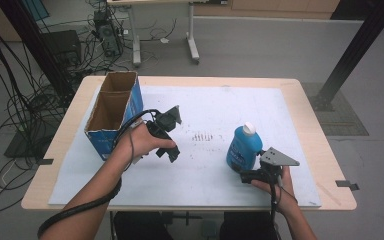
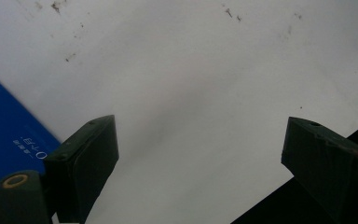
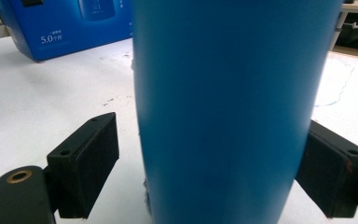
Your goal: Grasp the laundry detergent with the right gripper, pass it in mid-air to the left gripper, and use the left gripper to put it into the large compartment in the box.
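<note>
Standing upright on the white mat (image 1: 195, 175) toward the right side of the table (image 1: 310, 110), the blue bottle (image 1: 243, 148) with its white cap (image 1: 249, 128) is the item under handling. The right gripper (image 1: 254, 176) sits just in front of it at the near edge, held in the person's right hand (image 1: 275, 186). In the right gripper view the bottle's blue body (image 3: 228, 112) stands between the two black jaws: the right jaw lies against its side, while the left jaw stands apart with a visible gap (so the jaws are spread around the bottle, not yet clamped). The left gripper (image 1: 171, 150) is held above the mat by the left hand (image 1: 142, 142), just right of the open blue cardboard box (image 1: 114, 112), which rests at the table's left. In the left gripper view its jaws stand wide with bare white mat between them, holding nothing, and a blue corner of the box (image 2: 9, 140) shows at the left edge. The two grippers are well apart.
</note>
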Motion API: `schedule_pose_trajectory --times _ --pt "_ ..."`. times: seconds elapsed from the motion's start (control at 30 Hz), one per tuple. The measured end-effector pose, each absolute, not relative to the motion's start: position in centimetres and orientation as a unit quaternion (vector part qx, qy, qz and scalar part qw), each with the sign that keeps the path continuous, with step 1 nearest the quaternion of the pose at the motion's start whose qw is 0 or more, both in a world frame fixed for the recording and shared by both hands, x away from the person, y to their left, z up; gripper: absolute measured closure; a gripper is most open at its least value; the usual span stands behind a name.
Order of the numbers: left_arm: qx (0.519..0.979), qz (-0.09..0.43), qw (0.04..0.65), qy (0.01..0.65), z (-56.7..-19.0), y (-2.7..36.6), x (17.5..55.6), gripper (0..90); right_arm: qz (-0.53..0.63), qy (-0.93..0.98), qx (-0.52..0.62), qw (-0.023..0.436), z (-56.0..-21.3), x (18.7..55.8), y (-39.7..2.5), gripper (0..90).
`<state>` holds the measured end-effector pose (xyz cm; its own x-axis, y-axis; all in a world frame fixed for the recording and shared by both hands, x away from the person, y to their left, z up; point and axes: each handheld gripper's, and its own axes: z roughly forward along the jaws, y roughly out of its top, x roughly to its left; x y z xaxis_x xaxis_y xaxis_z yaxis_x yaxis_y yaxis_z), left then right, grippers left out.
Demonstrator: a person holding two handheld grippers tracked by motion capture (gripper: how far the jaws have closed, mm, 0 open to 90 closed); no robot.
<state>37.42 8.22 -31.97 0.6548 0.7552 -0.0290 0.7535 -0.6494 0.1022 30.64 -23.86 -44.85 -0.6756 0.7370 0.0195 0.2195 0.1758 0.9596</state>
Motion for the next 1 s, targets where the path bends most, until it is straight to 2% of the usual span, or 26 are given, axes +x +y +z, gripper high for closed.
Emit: schedule_pose_trajectory --times 1.0 --pt "0.912 0.009 0.047 0.408 -31.95 7.75 37.51 10.5 0.558 0.722 0.331 0.240 -44.81 30.97 -23.88 13.6"
